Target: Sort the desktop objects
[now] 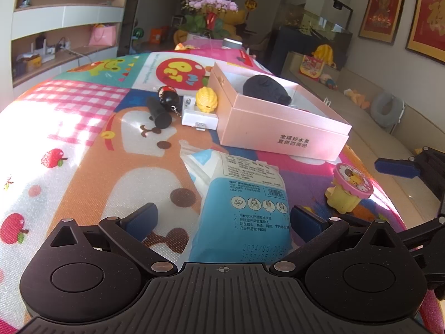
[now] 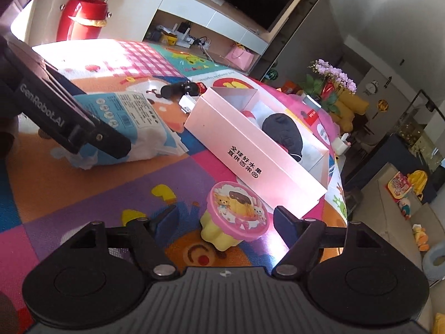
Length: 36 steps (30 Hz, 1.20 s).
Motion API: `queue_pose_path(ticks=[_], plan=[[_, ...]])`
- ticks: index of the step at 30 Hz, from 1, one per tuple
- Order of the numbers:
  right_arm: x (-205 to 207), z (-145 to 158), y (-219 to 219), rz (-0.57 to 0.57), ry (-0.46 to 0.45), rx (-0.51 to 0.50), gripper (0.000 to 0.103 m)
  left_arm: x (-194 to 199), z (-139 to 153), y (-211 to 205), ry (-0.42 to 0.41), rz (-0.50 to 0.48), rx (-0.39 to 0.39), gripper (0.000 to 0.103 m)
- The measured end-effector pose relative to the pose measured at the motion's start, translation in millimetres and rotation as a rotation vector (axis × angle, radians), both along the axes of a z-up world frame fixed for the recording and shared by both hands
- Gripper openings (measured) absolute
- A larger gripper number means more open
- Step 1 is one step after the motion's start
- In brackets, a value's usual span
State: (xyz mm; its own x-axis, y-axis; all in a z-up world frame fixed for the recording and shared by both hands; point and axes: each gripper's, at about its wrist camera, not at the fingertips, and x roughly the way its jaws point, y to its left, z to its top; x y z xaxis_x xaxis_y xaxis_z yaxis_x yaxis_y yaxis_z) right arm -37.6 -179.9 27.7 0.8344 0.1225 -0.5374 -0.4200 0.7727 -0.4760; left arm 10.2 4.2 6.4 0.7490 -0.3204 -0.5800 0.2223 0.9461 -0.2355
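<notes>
- Play mat [image 1: 83, 150], bright cartoon print, covers the whole table; I see it curve off to the floor right behind the pink box's far corner in the right wrist view.
- Pink box [image 1: 281, 128], open-topped, sits tilted across the mat. Inside: a dark cloth bundle [image 1: 265, 89]; something red and white lies beside it, too hidden to name.
- Wet-wipe pack [image 1: 244, 194], blue and white, lies flat on my side of the box, running in between my left gripper [image 1: 222, 220] fingers. Jaws spread; pads look clear of the pack.
- Pink-lidded yellow cup [image 2: 236, 217], lid on, contents unseen, stands just beside the box's printed wall. Right gripper [image 2: 225, 222] straddles it, jaws wide, not touching.
- Small clutter left of the box: white case [image 1: 198, 117], yellow toy [image 1: 206, 99], black cylinder [image 1: 158, 112], black keychain [image 1: 168, 98], packed close.
- Open mat lies left.
</notes>
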Motion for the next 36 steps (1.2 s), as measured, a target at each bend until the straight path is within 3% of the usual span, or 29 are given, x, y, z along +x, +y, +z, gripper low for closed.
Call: queue_pose_path(ticks=[3, 7, 9, 11, 18, 24, 29, 31, 34, 36], plan=[[-3.2, 10.4, -14.4, -0.032, 0.046, 0.113, 0.092, -0.4, -0.1, -1.7, 0.001, 0.0, 0.015, 0.103], [6.0, 6.8, -45.9, -0.14, 0.236, 0.345, 0.095, 0.4, -0.4, -5.8, 0.003, 0.0, 0.044, 0.103], [9.1, 0.4, -53.9, -0.184, 0.284, 0.395, 0.096, 0.4, -0.4, -9.9, 0.005, 0.0, 0.068, 0.103], [13.7, -8.9, -53.2, -0.226, 0.317, 0.406, 0.103, 0.0, -0.2, -13.4, 0.006, 0.0, 0.091, 0.103], [22.5, -12.6, -48.7, -0.302, 0.356, 0.424, 0.103, 1.0, -1.6, -24.2, 0.013, 0.001, 0.17, 0.103], [15.0, -15.8, -45.1, -0.328, 0.289, 0.44, 0.103, 2.4, -3.1, -34.5, 0.02, -0.013, 0.251, 0.103], [14.9, -15.2, -46.0, -0.33, 0.286, 0.438, 0.103, 0.0, 1.5, -30.2, 0.022, -0.023, 0.216, 0.103], [14.9, -14.7, -46.9, -0.33, 0.285, 0.441, 0.103, -5.5, 8.4, -32.3, -0.013, -0.049, 0.201, 0.103], [14.0, -14.5, -46.0, -0.331, 0.281, 0.438, 0.103, -5.2, 15.4, -43.2, -0.059, -0.055, 0.27, 0.103], [12.1, -13.1, -43.7, -0.326, 0.268, 0.429, 0.103, 2.9, 13.4, -46.6, -0.043, -0.047, 0.294, 0.103]])
